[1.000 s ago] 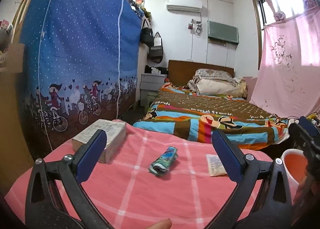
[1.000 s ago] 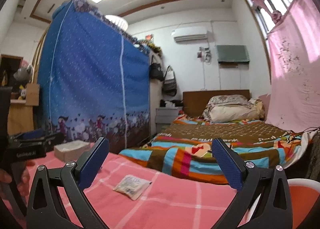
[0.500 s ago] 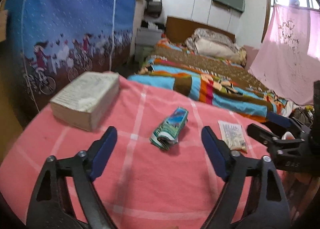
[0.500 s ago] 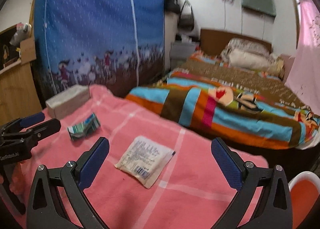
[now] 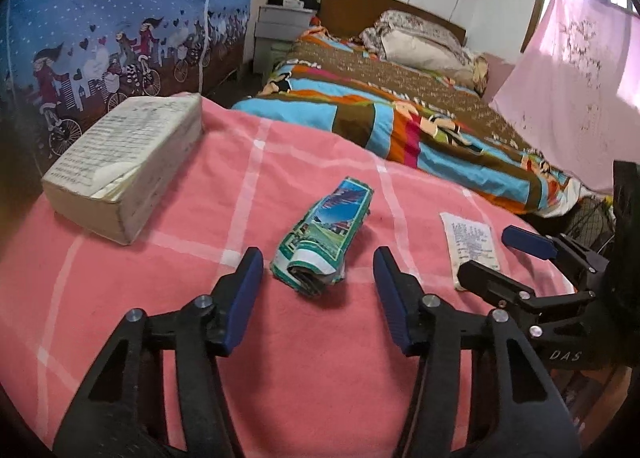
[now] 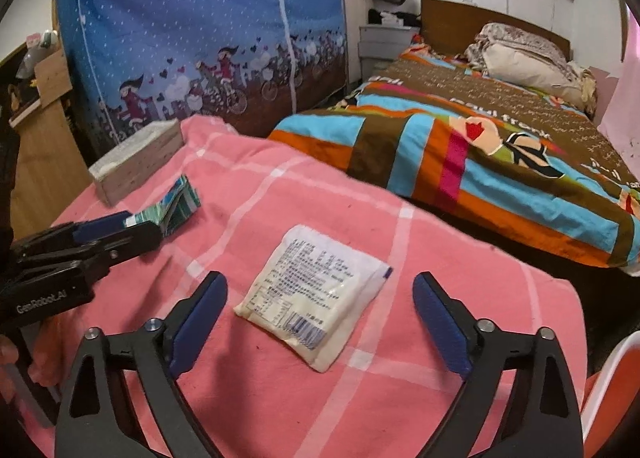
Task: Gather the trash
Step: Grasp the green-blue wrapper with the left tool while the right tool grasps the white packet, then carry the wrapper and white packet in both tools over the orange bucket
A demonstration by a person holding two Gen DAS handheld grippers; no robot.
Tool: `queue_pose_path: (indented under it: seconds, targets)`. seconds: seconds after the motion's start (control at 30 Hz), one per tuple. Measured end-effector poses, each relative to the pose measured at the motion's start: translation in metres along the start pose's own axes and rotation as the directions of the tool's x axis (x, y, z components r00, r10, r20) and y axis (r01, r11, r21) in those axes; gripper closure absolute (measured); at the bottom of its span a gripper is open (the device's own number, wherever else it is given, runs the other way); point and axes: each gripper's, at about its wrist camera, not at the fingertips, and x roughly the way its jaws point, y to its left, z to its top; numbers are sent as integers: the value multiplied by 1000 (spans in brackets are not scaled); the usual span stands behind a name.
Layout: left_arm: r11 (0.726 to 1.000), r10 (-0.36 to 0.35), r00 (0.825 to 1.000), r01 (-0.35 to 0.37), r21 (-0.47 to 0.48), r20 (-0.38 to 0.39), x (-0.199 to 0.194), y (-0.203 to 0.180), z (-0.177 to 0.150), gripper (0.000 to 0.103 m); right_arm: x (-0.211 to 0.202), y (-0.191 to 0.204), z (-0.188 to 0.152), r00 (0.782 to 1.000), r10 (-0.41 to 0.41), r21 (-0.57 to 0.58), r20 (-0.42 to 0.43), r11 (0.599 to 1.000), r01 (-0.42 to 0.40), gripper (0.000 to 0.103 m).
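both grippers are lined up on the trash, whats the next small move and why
Probably ease the left hand-held gripper forward and down so its open fingers straddle the rolled green wrapper, then close. The wrapper lies just beyond the fingertips on the pink cloth, not yet between them. The right hand-held gripper is likewise open, with the white sachet between its fingers, ungripped.

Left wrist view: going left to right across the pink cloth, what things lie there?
Thick book → rolled green wrapper, between the open left gripper's fingers → white packet → open right gripper.
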Motion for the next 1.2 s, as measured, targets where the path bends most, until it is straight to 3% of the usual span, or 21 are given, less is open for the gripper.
queue_pose_path:
  seconds: [0.13,0.2,0.4,0.5,0.73,0.87,1.2]
  targets:
    - [999,25,999,-24,23,-26,6,-2,2,52,7,3,-1,1000,8,-16,-29,1000,-9,21]
    - [999,39,999,-38,33,-31,8,-2,4,62,7,4,-1,999,11,-22,-33,1000,-12,22]
    - [999,34,999,-34,28,-20,6,1,4,68,9,7,-2,999,21,-37,-43,999,-23,28]
    - [999,36,999,-36,30,-11,3,0,4,71,8,8,-2,999,24,-45,-39,999,-25,39]
    - [999,26,1000,-26,27,-5,-3,0,-2,73,8,13,-5,999,23,-74,-43,997,-26,45]
    - [1000,9,1000,-9,18,3,-10,-1,-7,75,5,17,-7,999,27,-99,-40,995,-31,53]
    - [999,-29,997,31,-22,74,-37,-8,-26,77,-12,21,-11,999,20,-125,45,992,-14,57]
